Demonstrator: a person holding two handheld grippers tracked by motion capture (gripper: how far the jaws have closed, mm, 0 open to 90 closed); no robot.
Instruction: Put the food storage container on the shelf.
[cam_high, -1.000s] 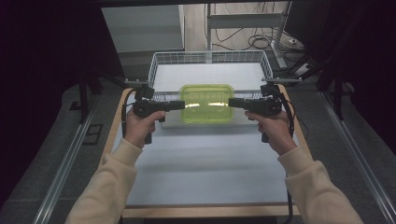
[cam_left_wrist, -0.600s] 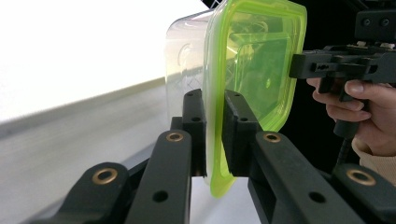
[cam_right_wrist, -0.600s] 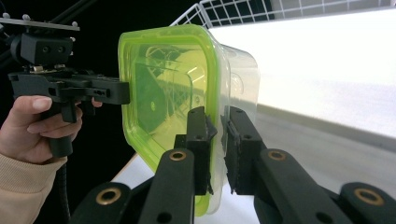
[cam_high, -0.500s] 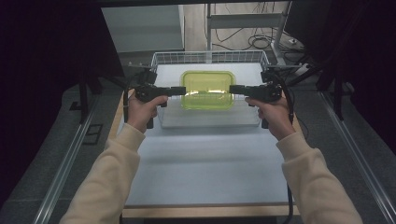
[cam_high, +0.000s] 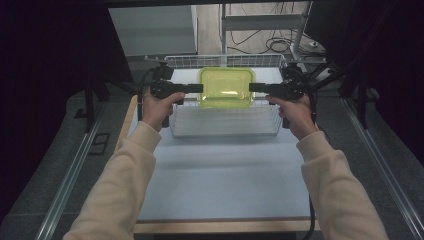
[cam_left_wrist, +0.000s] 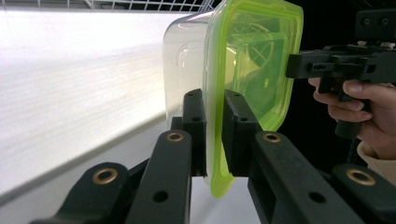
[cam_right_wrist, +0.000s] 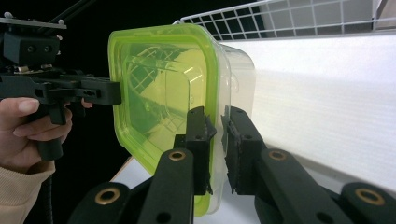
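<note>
A clear container with a lime-green lid (cam_high: 225, 87) hangs level over the white wire basket (cam_high: 225, 127) at the far end of the table. My left gripper (cam_high: 200, 88) is shut on the lid's left rim, and my right gripper (cam_high: 251, 87) is shut on its right rim. In the left gripper view the green lid (cam_left_wrist: 247, 70) is pinched between the two black jaws of the left gripper (cam_left_wrist: 214, 135), with the other gripper (cam_left_wrist: 336, 65) beyond. The right gripper view shows the container (cam_right_wrist: 173, 102) held at its edge by the right gripper (cam_right_wrist: 218, 149).
The wire basket has a white floor and low mesh walls (cam_right_wrist: 289, 16). In front of it lies a pale mat (cam_high: 220, 175) on the wooden table. Metal rails (cam_high: 70, 175) run along both sides, and cables lie on the floor behind.
Both grippers have carried the container away from me, from over the basket's near wall to above the basket's middle, and somewhat higher.
</note>
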